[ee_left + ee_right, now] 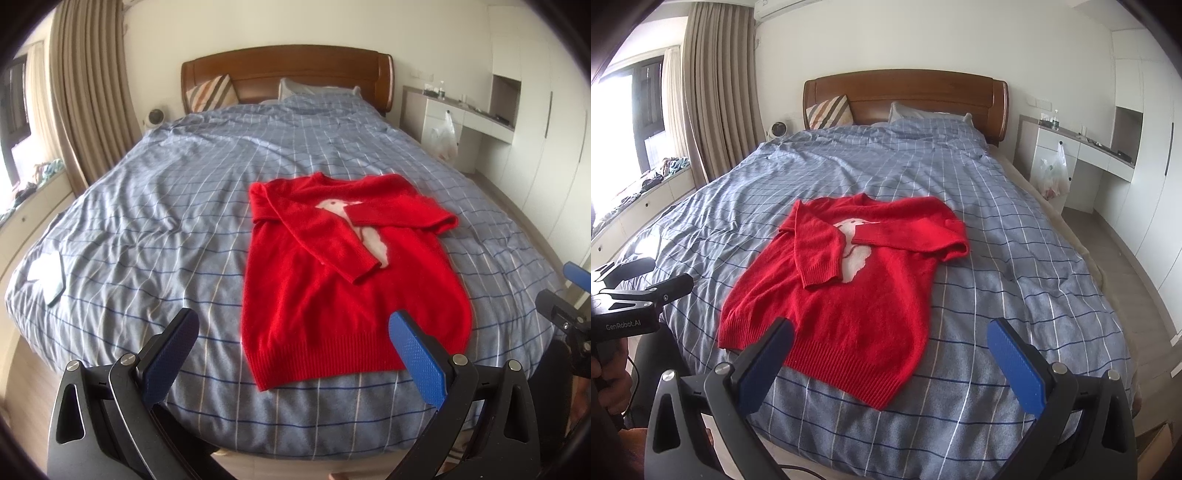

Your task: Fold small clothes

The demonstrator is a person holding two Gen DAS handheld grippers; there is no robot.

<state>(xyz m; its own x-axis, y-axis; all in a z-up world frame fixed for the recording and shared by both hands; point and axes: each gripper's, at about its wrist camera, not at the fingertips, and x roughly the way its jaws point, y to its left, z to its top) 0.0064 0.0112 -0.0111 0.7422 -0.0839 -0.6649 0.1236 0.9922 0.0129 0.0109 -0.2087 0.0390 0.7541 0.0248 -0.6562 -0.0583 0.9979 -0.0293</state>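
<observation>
Red knitted wool is filling the middle of my feeds: a small red sweater with a white animal figure on its chest [332, 273] [834, 291] is lying flat on the blue-grey checked duvet [155, 192] [1015, 236] of a bed with a brown wooden headboard [288, 70] [905, 96]. Its ribbed hem is sitting nearest to me and its collar is pointing toward the far end of the bed. Both sleeves are lying folded in across the chest, partly covering the white figure; the right sleeve's folded elbow is bulging out past the right side of the body.

I am holding the left gripper [293, 343] above the near edge of the bed, its black-and-blue fingers [417, 358] spread wide apart and gripping nothing; through this camera the hem is showing between them, with the right finger overlapping the hem's right corner in the picture. I cannot tell whether it is touching the cloth.

I am holding the right gripper [890, 354] in the same manner, jaws gaping wide and carrying nothing, with the hem's near right corner showing between its fingers. At the left edge of the right wrist view the left gripper [670, 286] is hanging beside the bed, a hand [607, 373] wrapped around its handle.

A striped cushion [212, 92] [829, 110] is leaning against the headboard on the far left, and a white plastic bag [445, 138] [1052, 173] is hanging from the white desk on the far right.
</observation>
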